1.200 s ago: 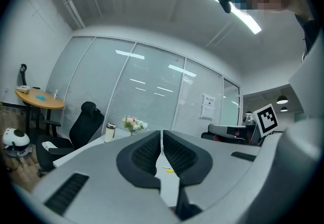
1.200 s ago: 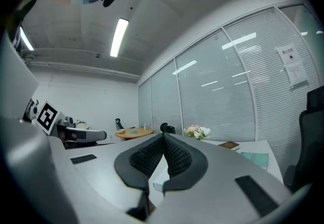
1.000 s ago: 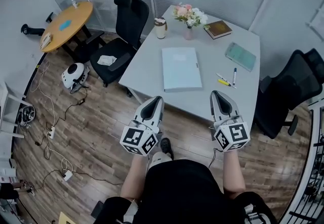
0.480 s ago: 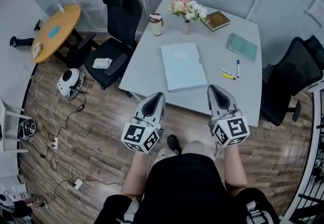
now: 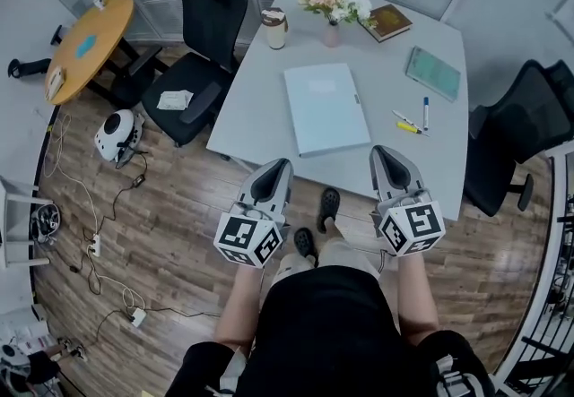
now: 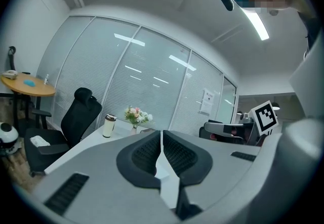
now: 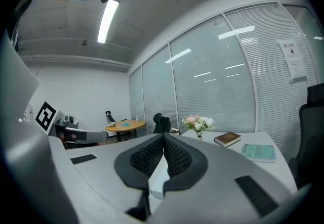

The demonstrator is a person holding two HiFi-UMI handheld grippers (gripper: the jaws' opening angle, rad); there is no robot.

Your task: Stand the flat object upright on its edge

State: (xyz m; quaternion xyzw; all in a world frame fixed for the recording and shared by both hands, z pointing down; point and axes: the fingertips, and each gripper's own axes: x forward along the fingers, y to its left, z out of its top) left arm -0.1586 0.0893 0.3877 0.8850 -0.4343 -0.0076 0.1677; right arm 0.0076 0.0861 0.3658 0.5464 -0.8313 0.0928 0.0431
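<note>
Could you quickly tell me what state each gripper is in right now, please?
Left gripper: closed, holding nothing.
Right gripper: closed, holding nothing.

- One pale blue folder (image 5: 326, 108).
- Two books: brown book (image 5: 387, 21), green book (image 5: 432, 73).
- Pens (image 5: 406, 127): two, perhaps a third; too small to tell.
- One cup (image 5: 274, 28); one vase of flowers (image 5: 334, 5).
- Two benches: white bench (image 5: 260, 90), round wooden bench (image 5: 108, 23).
- Two black chairs: ten-o'clock chair (image 5: 213, 5), three-o'clock chair (image 5: 525, 117).
- Two grippers: left gripper (image 5: 279, 166), right gripper (image 5: 382, 153).
</note>
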